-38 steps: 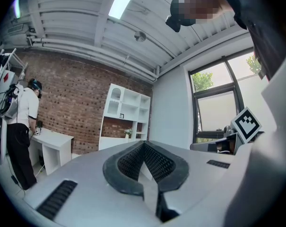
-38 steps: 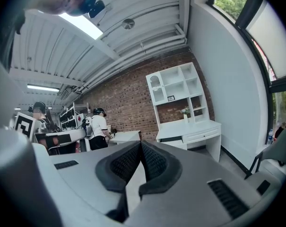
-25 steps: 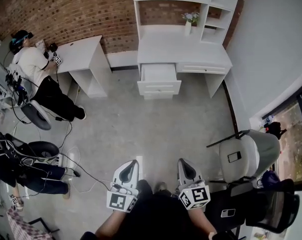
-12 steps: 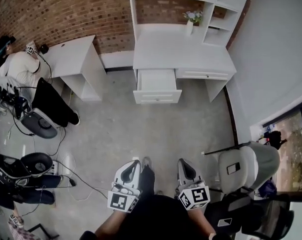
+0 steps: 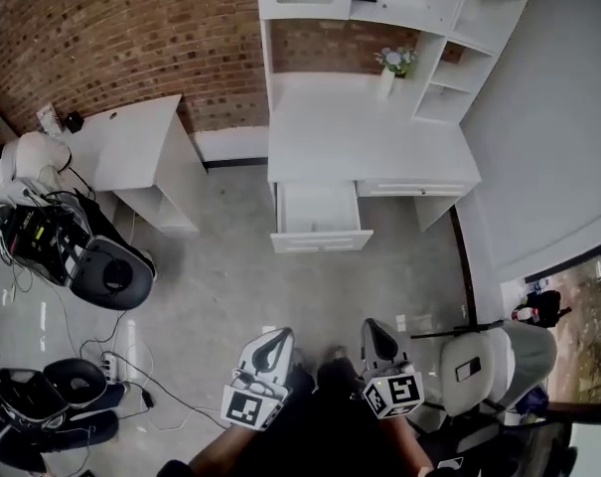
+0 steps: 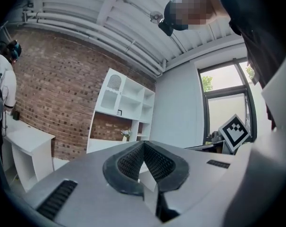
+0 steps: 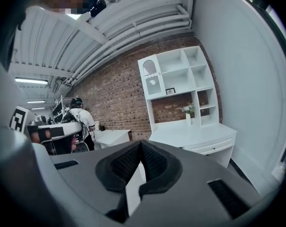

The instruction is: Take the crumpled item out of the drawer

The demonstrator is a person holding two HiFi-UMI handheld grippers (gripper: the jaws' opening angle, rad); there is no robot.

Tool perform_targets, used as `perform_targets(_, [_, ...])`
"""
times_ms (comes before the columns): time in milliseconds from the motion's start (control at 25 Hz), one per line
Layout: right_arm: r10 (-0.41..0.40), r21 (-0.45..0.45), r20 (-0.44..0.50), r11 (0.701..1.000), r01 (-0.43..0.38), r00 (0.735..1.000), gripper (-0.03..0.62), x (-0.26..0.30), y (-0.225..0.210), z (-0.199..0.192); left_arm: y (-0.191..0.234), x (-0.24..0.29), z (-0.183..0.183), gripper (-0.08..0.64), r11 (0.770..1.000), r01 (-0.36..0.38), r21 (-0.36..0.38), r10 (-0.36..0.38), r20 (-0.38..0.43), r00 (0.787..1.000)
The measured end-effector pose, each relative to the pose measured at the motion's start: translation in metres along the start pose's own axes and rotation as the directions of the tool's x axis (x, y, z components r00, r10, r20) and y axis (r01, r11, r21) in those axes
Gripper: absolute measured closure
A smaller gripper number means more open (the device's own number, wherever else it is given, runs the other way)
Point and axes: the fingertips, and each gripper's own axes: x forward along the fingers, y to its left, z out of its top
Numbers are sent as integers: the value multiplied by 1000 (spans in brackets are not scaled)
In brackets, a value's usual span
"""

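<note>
The white desk (image 5: 370, 137) with its hutch stands against the brick wall, across the floor ahead of me. Its left drawer (image 5: 320, 219) is pulled out. The inside looks plain white from here, and I cannot make out a crumpled item in it. My left gripper (image 5: 277, 338) and right gripper (image 5: 375, 331) are held low near my body, well short of the desk. Both are shut and hold nothing. In the left gripper view the left gripper's (image 6: 143, 145) pads meet, and in the right gripper view so do the right gripper's (image 7: 141, 143).
A smaller white side desk (image 5: 131, 142) stands at the left. Black office chairs (image 5: 109, 271) and floor cables (image 5: 131, 366) lie to my left. A grey chair (image 5: 474, 366) is close on my right. A vase of flowers (image 5: 389, 68) sits on the desktop.
The view has moved closer to the desk, so the open drawer sits lower and larger in frame. The seated person at the left has slipped out of view. Both grippers stay shut.
</note>
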Motion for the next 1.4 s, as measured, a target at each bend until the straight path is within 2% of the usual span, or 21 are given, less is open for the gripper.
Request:
perform_targets(160, [16,13,-17,1000,-16,1000,578,60,-34,8,24,49,-6,535,1000,-16,-15,16,-20,1000])
perform_targets(400, [94,11,-52,996,-94,994,578,185,-84,22,88,142,-9,536,996,-93,-18,92,-30,995])
perform_targets(600, [207,-7,-104,978,-209,973,578,275,-122,30,122,223,-1,536,985,-163,-55,162,-23,986])
perform_targets(760, [252,-43,-164,964,-262,954,578,336,-152,28,143,269,8,535,973,-223,-62,222,-24,975])
perform_targets(920, [257,-56,-252,959,-279,933,578,377,-166,1,164,289,5,536,966,-248,-66,246,-41,968])
perform_targets(1160, [226,-77,-386,958,-276,894,578,433,-183,-55,201,324,1,535,969,-233,-86,230,-48,972])
perform_targets(1280, [207,-59,-468,963,-264,859,578,448,-193,-90,215,339,-2,537,970,-218,-106,213,-61,975])
perform_targets(1400, [224,-42,-548,955,-294,806,578,466,-194,-125,234,355,-8,535,972,-204,-116,196,-78,977])
